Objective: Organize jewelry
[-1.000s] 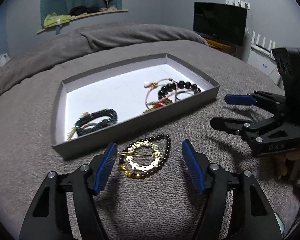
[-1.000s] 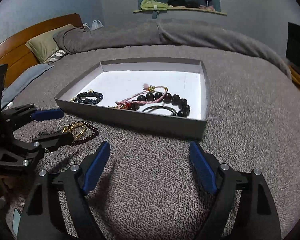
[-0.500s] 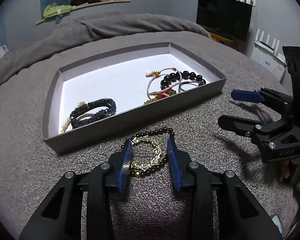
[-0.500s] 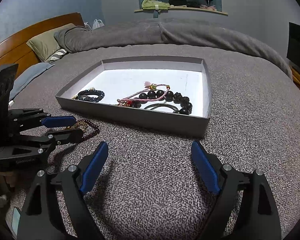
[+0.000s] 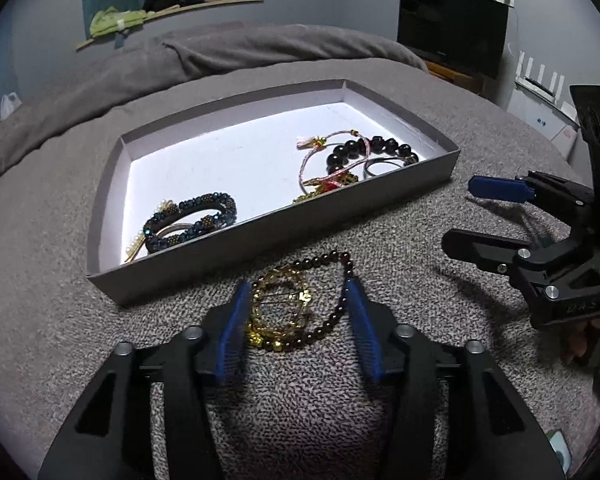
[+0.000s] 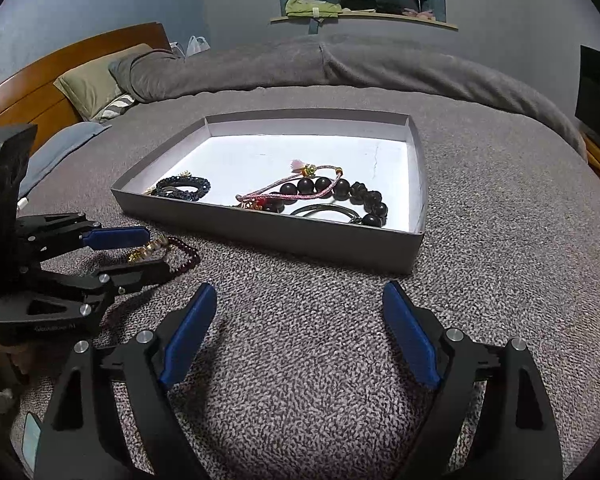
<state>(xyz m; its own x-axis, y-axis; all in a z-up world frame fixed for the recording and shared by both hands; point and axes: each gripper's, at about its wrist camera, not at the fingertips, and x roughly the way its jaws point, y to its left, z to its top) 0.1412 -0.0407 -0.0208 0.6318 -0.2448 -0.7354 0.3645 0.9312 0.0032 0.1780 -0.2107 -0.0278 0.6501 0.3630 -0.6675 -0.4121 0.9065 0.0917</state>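
Observation:
A grey tray point(image 5: 284, 220) with a white floor sits on the grey bedspread. It holds a dark blue beaded bracelet point(image 5: 192, 222), a pink cord bracelet point(image 5: 324, 160), a black bead bracelet point(image 5: 372, 150) and a metal ring point(image 5: 380, 168). In front of the tray lie a gold brooch point(image 5: 280, 308) and a dark red bead bracelet point(image 5: 332, 300). My left gripper point(image 5: 296, 296) straddles both, its blue pads against their sides, jaws partly closed. It also shows in the right wrist view point(image 6: 140, 252). My right gripper point(image 6: 300, 300) is open and empty over the bedspread.
The tray point(image 6: 284, 236) lies just beyond my right gripper. A rolled grey duvet point(image 6: 340, 64), pillows point(image 6: 92, 84) and a wooden headboard point(image 6: 28, 92) are behind. A dark TV point(image 5: 452, 28) stands at the right.
My left gripper lowered over the brooch and red bead bracelet and narrowed its jaws around them, then widened slightly. My right gripper stayed open and barely moved.

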